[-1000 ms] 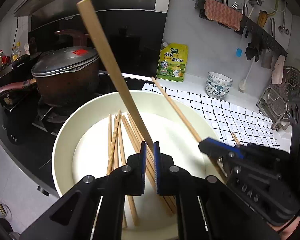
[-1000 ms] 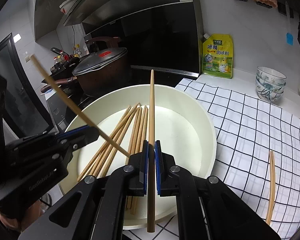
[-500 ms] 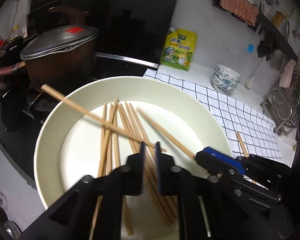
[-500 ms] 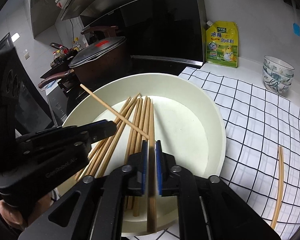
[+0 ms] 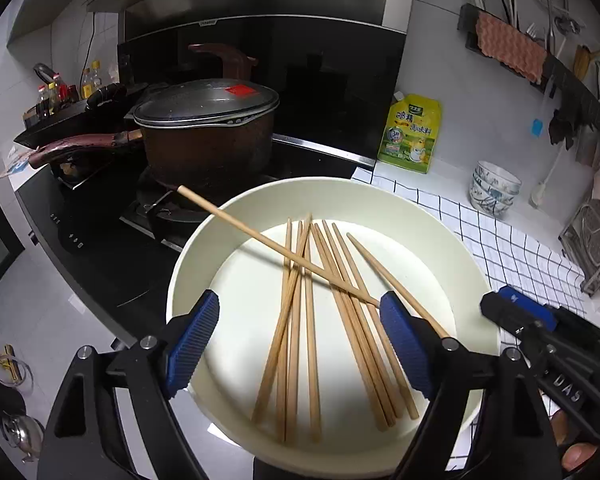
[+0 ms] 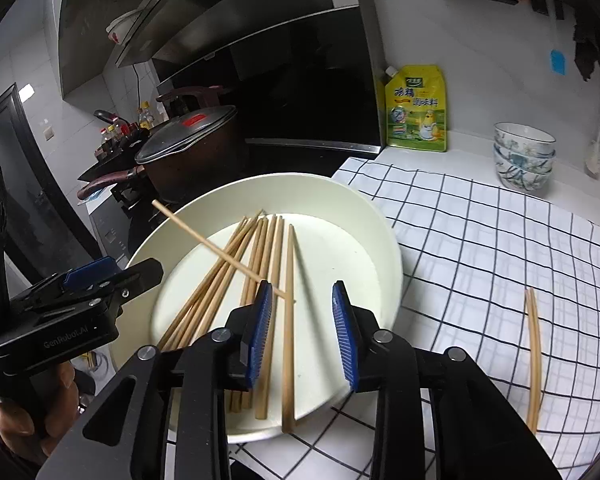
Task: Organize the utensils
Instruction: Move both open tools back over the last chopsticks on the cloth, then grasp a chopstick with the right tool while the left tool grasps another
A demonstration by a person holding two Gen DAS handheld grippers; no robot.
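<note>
A cream bowl (image 5: 196, 248) (image 6: 384, 220) holds several wooden chopsticks (image 5: 296, 340) (image 6: 260, 248). One chopstick (image 5: 260, 236) lies crosswise over the rest, its far end past the left rim. My left gripper (image 5: 300, 308) hangs over the bowl with its jaws opening wide and nothing between the pads. My right gripper (image 6: 301, 292) is above the bowl's near rim, its jaws opening. A loose chopstick (image 6: 288, 360) lies below the gap and touches neither pad. A pair of chopsticks (image 6: 534, 356) lies on the checked cloth (image 6: 500, 240) to the right.
A lidded brown pot (image 5: 204, 132) sits on the black stove behind the bowl on the left. A yellow pouch (image 5: 412, 136) and stacked bowls (image 5: 494, 188) stand by the back wall. A wire rack (image 5: 596, 248) is at the right edge.
Both grippers let go of the chopsticks they held upright; those now lie in the bowl. Both pairs of jaws have spread, the left far wider.
</note>
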